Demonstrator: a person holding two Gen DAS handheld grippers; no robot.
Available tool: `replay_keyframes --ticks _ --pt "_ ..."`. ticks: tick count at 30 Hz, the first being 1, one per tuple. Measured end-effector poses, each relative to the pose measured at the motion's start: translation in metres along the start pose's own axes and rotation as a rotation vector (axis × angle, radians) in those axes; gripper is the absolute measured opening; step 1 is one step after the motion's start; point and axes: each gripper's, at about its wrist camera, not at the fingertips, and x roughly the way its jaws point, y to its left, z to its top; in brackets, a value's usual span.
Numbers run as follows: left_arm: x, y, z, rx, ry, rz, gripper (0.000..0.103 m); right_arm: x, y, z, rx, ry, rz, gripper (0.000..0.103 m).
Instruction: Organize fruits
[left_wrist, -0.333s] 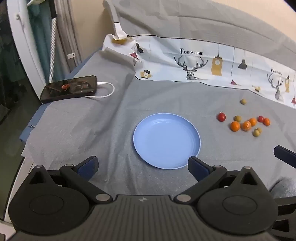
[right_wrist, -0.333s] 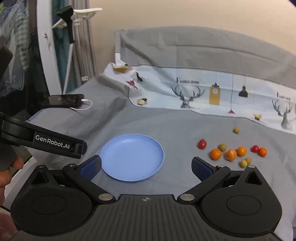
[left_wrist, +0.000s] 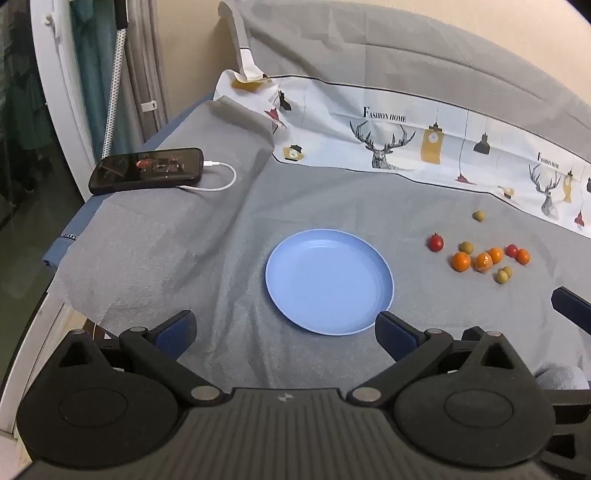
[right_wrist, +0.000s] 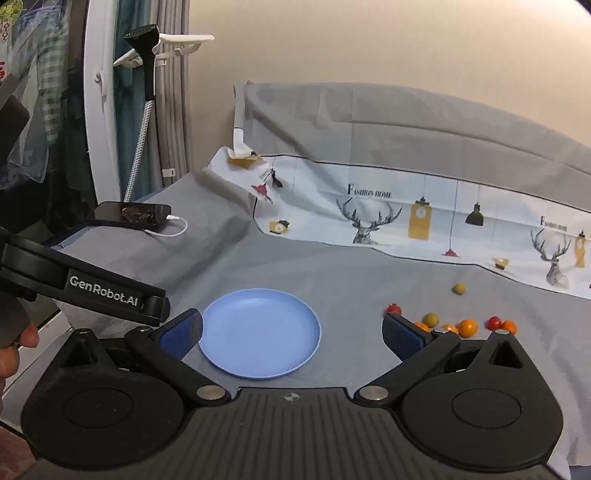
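An empty blue plate (left_wrist: 328, 280) lies on the grey cloth, also in the right wrist view (right_wrist: 260, 332). Right of it sit several small fruits: a red tomato (left_wrist: 436, 242), orange ones (left_wrist: 461, 261), green ones (left_wrist: 466, 247), and one green fruit apart (left_wrist: 479, 215). In the right wrist view the red tomato (right_wrist: 394, 308) and orange fruit (right_wrist: 467, 327) lie just beyond the right finger. My left gripper (left_wrist: 284, 332) is open and empty, near the plate's front edge. My right gripper (right_wrist: 291, 334) is open and empty, over the plate's near side.
A black phone (left_wrist: 147, 170) with a white cable (left_wrist: 221, 181) lies at the back left near the table edge. A patterned white cloth (left_wrist: 424, 144) runs along the back. The left gripper's body (right_wrist: 85, 288) crosses the right wrist view at left.
The right gripper has dropped lower and closer to the fruits, whose nearest ones now sit partly behind its right finger. The left gripper has barely moved.
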Motion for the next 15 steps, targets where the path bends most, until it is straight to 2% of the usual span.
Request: replay_keyframes --ticks 5,15 --pt "0.003 0.008 -0.006 -0.009 -0.004 -0.007 0.103 -0.013 -0.009 -0.009 0.011 -0.006 -0.018 0.103" --pt "0.004 0.005 0.0 -0.011 0.006 -0.006 0.103 -0.006 -0.012 -0.01 0.026 0.004 -0.018 0.103"
